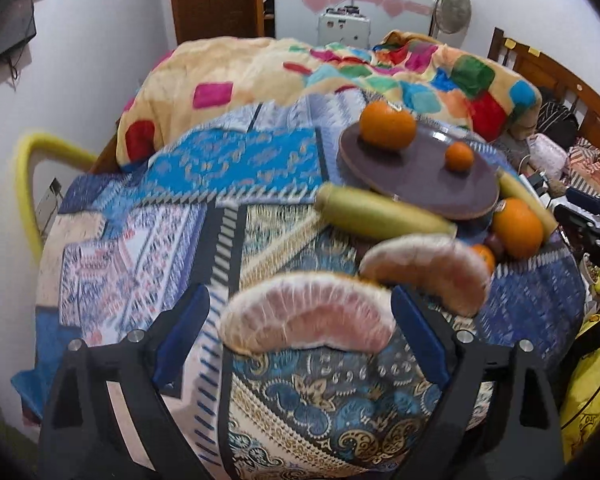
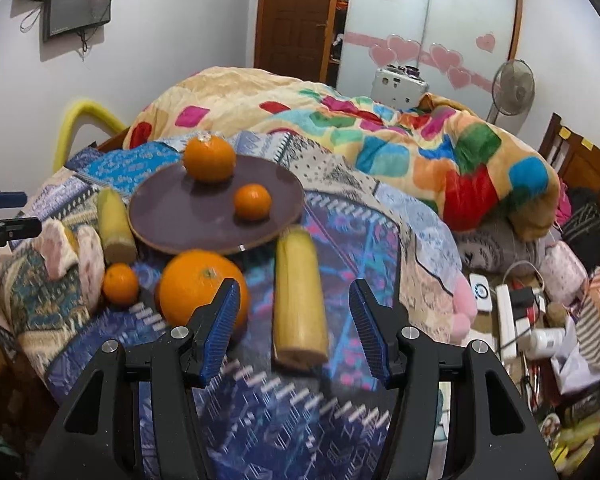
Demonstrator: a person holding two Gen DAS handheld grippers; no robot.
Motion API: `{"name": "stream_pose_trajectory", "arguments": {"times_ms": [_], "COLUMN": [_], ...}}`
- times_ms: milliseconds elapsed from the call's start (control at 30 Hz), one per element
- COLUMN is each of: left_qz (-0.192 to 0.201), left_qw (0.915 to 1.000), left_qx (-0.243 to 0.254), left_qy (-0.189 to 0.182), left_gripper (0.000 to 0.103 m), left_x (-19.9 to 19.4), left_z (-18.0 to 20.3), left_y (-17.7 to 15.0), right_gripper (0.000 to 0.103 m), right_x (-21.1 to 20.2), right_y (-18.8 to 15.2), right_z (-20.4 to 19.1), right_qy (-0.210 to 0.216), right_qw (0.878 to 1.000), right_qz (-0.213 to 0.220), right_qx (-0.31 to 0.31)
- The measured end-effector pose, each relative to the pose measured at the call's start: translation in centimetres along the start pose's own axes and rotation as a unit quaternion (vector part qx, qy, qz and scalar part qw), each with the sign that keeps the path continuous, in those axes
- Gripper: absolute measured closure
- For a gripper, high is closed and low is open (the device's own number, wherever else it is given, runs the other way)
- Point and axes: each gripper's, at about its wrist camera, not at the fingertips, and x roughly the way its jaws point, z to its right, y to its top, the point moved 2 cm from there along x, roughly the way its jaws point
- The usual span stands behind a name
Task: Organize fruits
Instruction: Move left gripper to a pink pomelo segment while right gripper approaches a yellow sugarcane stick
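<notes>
A brown plate [image 2: 172,216] on the patterned bed cloth holds a large orange [image 2: 209,158] and a small orange [image 2: 253,201]; it also shows in the left wrist view [image 1: 412,176]. Beside it lie two corn cobs [image 2: 300,300] [image 2: 115,226], a large orange [image 2: 198,288], a small orange [image 2: 120,283] and two pomelo segments [image 1: 308,320] [image 1: 428,268]. My left gripper [image 1: 300,328] is open, its jaws either side of the near pomelo segment. My right gripper [image 2: 294,326] is open around the near corn cob's end.
A colourful blanket [image 2: 380,140] is heaped behind the plate. Clutter with a power strip [image 2: 508,312] lies right of the cloth. A yellow tube [image 1: 24,184] curves at the left bed edge. A fan [image 2: 514,86] and wardrobe stand at the back.
</notes>
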Motion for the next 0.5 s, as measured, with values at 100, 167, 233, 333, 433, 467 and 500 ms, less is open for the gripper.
{"name": "stream_pose_trajectory", "arguments": {"times_ms": [100, 167, 233, 333, 433, 467, 500], "left_qz": [-0.008, 0.003, 0.008, 0.008, 0.018, 0.021, 0.026], "left_qw": [0.9999, 0.9998, 0.9996, 0.9992, 0.998, 0.998, 0.998], "left_qx": [0.013, 0.019, 0.022, 0.03, 0.035, 0.035, 0.033], "left_qy": [0.006, 0.012, 0.013, 0.024, 0.049, 0.049, 0.048], "left_gripper": [0.01, 0.01, 0.01, 0.01, 0.01, 0.01, 0.01], "left_x": [0.8, 0.9, 1.3, 2.0, 2.6, 2.6, 2.4], "left_z": [0.8, 1.4, 2.0, 2.9, 3.0, 3.0, 2.9], "left_y": [-1.3, -1.5, -1.7, -1.9, -2.2, -2.3, -2.5], "right_gripper": [0.049, 0.049, 0.049, 0.049, 0.049, 0.049, 0.049], "right_x": [0.4, 0.9, 1.3, 1.9, 2.3, 2.4, 2.5], "right_y": [-1.1, -1.8, -2.2, -2.7, -2.9, -2.9, -2.9], "right_z": [0.2, 0.4, 0.5, 0.6, 0.8, 0.8, 0.8], "right_qy": [0.003, 0.004, 0.0, -0.003, 0.0, 0.001, 0.001], "right_qw": [1.0, 1.0, 1.0, 0.999, 0.999, 0.999, 0.999], "right_qz": [-0.009, -0.019, -0.025, -0.033, -0.036, -0.036, -0.034], "right_qx": [0.01, 0.014, 0.014, 0.018, 0.022, 0.022, 0.023]}}
